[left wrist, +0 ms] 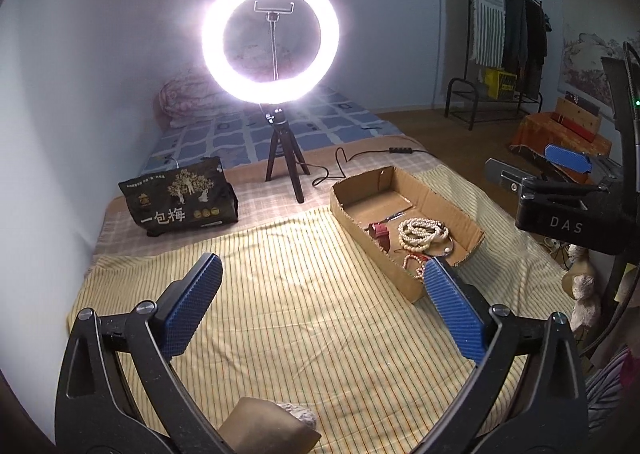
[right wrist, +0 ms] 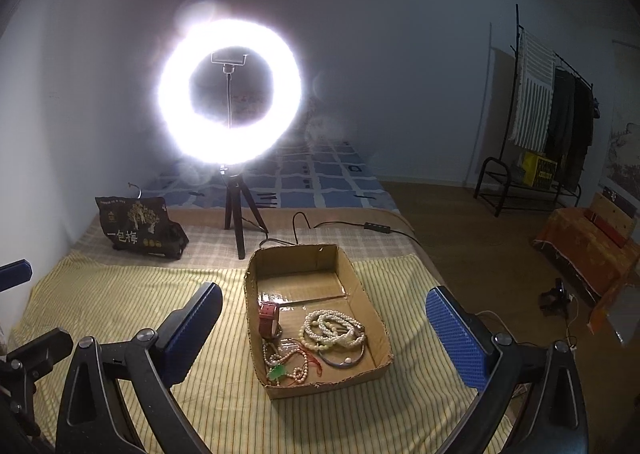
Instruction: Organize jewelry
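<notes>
A shallow cardboard box [right wrist: 370, 300] [left wrist: 360, 222] lies on the yellow striped cloth [right wrist: 132, 302]. It holds a coiled white bead necklace [right wrist: 334, 328] [left wrist: 422, 232], a red watch strap [right wrist: 267, 318] [left wrist: 380, 233], a thin bead string with a green pendant [right wrist: 276, 373] and a metal bangle [right wrist: 344, 362]. My right gripper [right wrist: 322, 328] is open and empty, hovering above the box's near end. My left gripper [left wrist: 320, 294] is open and empty over the cloth, left of the box. The right gripper also shows at the right edge of the left wrist view [left wrist: 568, 162].
A lit ring light on a small tripod [right wrist: 230, 94] [left wrist: 272, 42] stands behind the box, its cable [right wrist: 376, 228] trailing right. A black snack bag [right wrist: 138, 232] [left wrist: 178, 198] sits at the back left. A clothes rack [right wrist: 552, 126] and an orange-draped stand [right wrist: 588, 250] are off to the right.
</notes>
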The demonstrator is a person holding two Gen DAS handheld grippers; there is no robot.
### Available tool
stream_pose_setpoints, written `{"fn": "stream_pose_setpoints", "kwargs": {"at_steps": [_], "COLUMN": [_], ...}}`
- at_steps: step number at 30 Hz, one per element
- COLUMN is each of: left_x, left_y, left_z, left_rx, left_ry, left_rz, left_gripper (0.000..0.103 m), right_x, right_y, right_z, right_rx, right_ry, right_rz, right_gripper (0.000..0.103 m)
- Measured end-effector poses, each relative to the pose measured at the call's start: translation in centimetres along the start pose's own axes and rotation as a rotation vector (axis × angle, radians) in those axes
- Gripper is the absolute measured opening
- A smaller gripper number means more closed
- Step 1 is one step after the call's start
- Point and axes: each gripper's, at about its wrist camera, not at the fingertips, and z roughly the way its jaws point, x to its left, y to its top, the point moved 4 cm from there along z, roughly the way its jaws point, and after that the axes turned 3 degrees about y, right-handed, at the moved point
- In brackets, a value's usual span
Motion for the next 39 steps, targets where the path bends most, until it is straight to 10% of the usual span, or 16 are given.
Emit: {"fn": "stream_pose_setpoints", "kwargs": {"at_steps": [39], "left_x": [0.42], "left_y": [0.05], "left_z": [-0.15], "left_rx": [-0.009], "left_ry": [0.025], "left_rz": [0.005], "left_gripper": [0.102], "right_x": [-0.17], "right_y": [-0.32], "right_z": [0.08], "right_rx": [-0.002], "right_ry": [0.002], "right_rz": [-0.024], "right_gripper": [0.103]}}
